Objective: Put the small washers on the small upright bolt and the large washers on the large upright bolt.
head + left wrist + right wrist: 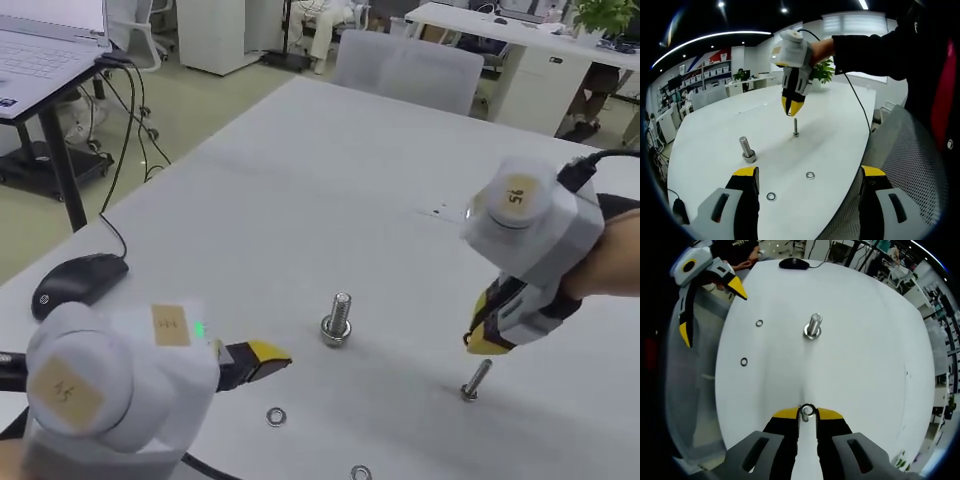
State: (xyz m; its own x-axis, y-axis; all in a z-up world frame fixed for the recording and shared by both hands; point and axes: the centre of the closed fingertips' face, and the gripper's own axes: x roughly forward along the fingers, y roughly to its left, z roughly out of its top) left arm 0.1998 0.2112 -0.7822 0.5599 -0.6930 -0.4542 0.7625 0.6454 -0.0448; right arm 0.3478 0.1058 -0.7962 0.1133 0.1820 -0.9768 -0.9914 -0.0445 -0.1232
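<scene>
Apparently I am pinching a small washer point(807, 411), thin, light, slippery, by its rim in the narrow fingers of the right gripper point(806, 415) above the small bolt point(475, 380); left gripper point(809, 172) is hanging wide open.

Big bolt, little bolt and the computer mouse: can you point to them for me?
big bolt point(339, 312), head view, on its threaded shaft.
little bolt point(477, 378), head view, middle of its shaft.
computer mouse point(75, 283), head view, on its black top.
</scene>
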